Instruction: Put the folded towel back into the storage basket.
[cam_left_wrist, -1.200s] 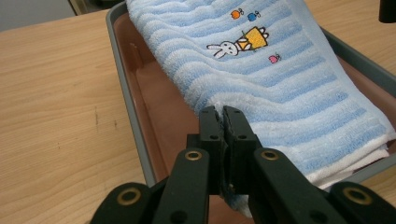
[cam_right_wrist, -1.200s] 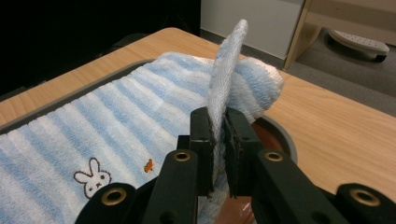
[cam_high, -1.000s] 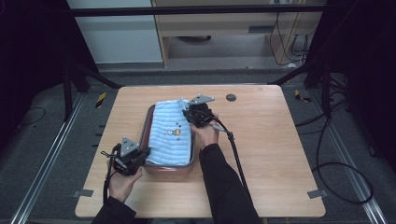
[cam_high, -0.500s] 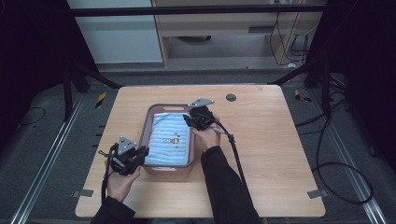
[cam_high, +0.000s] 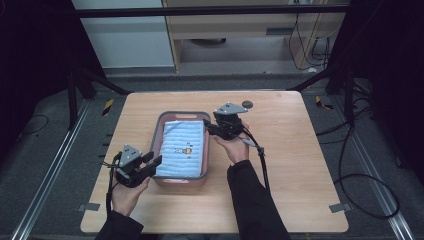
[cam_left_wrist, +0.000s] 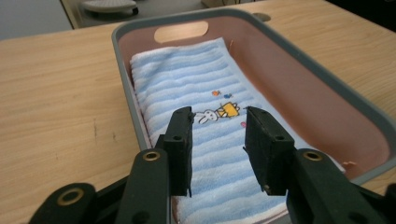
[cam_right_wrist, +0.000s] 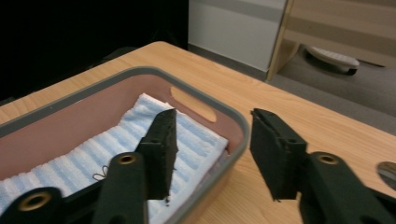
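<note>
In the high view, a folded blue striped towel (cam_high: 182, 148) is seen lying flat inside a pink basin (cam_high: 162, 125) with a grey rim at the centre of the frame, on a wooden table (cam_high: 300, 165). The left gripper (cam_high: 154, 164) is held at the basin's lower left corner, the right gripper (cam_high: 209, 126) at its upper right corner; both have just been opening, and nothing is held.

In the left gripper view, the jaws are parted above the towel's near end, with a small printed rabbit (cam_left_wrist: 208, 115) seen between them; the cloth is not pinched.

In the right gripper view, the released jaws straddle the basin's rim (cam_right_wrist: 233, 116), clear of it.

The towel is judged light, soft and limp; it would best be pinched at a folded edge or corner.
</note>
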